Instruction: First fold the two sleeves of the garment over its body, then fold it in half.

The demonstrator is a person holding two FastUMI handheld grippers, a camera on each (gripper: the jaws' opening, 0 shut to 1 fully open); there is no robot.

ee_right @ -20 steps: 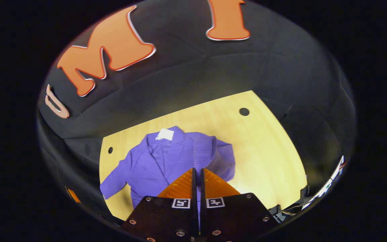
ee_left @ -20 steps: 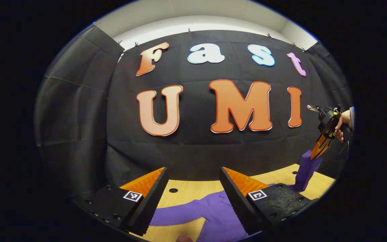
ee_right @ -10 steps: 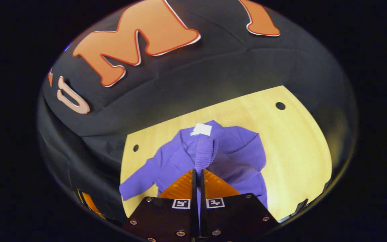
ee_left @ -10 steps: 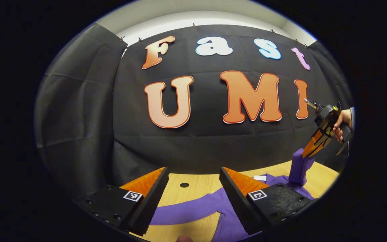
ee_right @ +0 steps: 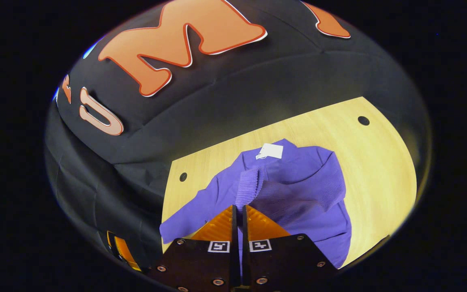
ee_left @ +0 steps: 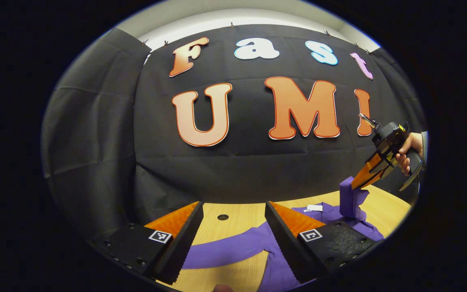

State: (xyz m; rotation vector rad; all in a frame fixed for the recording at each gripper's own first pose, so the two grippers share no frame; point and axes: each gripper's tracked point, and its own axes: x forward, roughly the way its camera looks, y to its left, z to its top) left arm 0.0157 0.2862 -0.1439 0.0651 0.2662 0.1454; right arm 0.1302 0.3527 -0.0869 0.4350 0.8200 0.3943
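Observation:
A purple garment point(ee_right: 306, 211) lies face up on the wooden table point(ee_right: 383, 162), with a white tag point(ee_right: 270, 151) at its collar. My right gripper point(ee_right: 238, 209) is shut on the cuff of one sleeve point(ee_right: 249, 186), holding it lifted over the garment's body. From the left gripper view, that right gripper point(ee_left: 363, 180) hangs at the far right in a hand point(ee_left: 408, 151), the sleeve point(ee_left: 350, 198) drooping from it. My left gripper point(ee_left: 233, 227) stands open above the other sleeve point(ee_left: 225, 251), which lies stretched out flat on the table.
The table has small round holes point(ee_right: 363, 120) point(ee_right: 183, 177) point(ee_left: 223, 217) near its back edge. The black cloth wall rises close behind the table. Bare wood lies to the right of the garment point(ee_right: 379, 190).
The right gripper has carried the lifted sleeve further across, over the garment's body, and a little lower. The left gripper stays open above the flat sleeve, having barely shifted.

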